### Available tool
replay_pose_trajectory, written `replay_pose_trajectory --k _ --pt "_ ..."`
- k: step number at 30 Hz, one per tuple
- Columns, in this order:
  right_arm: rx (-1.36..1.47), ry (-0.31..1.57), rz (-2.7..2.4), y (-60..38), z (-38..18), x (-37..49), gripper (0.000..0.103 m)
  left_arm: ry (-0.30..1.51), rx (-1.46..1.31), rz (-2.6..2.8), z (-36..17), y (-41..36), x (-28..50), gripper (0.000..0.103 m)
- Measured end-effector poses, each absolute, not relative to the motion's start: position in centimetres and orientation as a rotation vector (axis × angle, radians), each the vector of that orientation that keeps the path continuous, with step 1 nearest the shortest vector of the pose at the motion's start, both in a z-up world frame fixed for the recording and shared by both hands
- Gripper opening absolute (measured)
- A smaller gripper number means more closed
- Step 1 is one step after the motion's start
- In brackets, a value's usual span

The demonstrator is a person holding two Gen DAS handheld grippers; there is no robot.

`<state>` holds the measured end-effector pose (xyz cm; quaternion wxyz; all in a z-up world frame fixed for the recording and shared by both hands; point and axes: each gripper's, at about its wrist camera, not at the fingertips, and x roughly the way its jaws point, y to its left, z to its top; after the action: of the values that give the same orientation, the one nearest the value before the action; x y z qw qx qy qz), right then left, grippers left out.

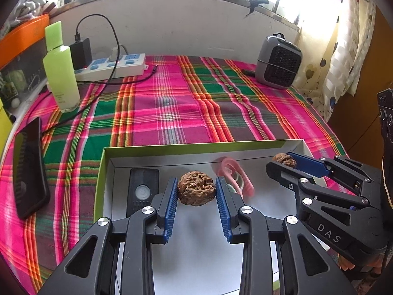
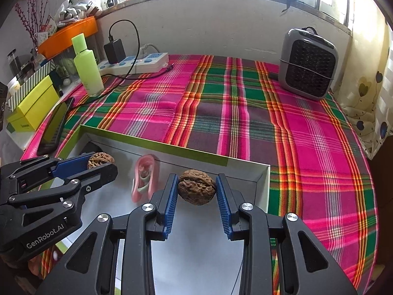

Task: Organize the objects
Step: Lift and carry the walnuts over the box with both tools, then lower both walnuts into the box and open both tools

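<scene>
On plaid cloth (image 1: 172, 103): box (image 1: 196, 147), heater (image 1: 278, 61).

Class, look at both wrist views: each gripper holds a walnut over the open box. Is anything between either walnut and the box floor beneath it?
Nothing visible. The left gripper holds its walnut over bare floor of the box; the pink clip and black device lie aside. The right gripper holds its walnut over bare floor too.

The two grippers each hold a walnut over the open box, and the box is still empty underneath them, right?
Not quite. The left gripper and right gripper do each hold a walnut over the box, but it is not empty: the left wrist view shows a pink clip and a black device inside.
</scene>
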<state>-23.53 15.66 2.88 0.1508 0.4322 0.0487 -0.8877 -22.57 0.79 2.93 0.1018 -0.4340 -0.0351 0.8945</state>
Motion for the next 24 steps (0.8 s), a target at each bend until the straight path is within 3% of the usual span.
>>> replay_pose_trajectory --k 24 --pt "1.311 0.202 -2.526 15.1 1.7 -25.1 0.033 -0.086 -1.346 2.619 1.6 1.3 -24.1 0.030"
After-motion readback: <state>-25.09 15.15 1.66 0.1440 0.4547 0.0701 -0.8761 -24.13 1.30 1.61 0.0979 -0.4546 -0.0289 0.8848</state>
